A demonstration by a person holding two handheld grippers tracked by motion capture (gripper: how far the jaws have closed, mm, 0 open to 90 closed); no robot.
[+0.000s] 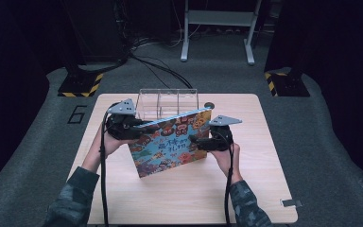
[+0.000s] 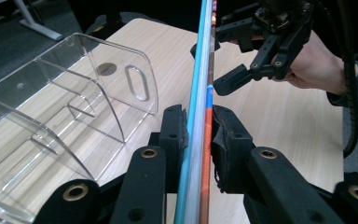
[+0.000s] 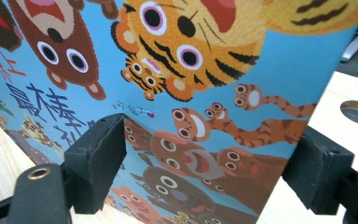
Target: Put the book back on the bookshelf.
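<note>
Picture book stands on its lower edge mid-table, tilted, illustrated cover toward the person. Long axis runs left-right, top edge sloping up to the right, just near of the clear acrylic organizer.

Left gripper: jaws clamped on the book's left edge, pads pressing both faces. In the left gripper view the book is edge-on, running straight away between the jaws. In the high view that gripper sits at the top-left corner of the book. This is the hand carrying it.

Right gripper: jaws spread wide, nothing pinched. In the right gripper view the cover sits square in front of the jaws, and I see no pad touching it. In the high view it is at the book's right side, about mid-height, on the cover face. From the left gripper view its fingers look close to or against the cover; can't tell contact for certain.

Key relation: the organizer's open slots lie just far of the book, dividers running across, roughly parallel to the book's face. So I'd judge the next move as lift and shift far, keeping the book upright, then drop the lower edge into a slot. Left hand has the grip and is the nearer one to the organizer; right only steadies.

Risk, as I see it: a one-edge grip lets the book swing, and the lower edge can catch the organizer's near wall.

Table bare on the near side.
</note>
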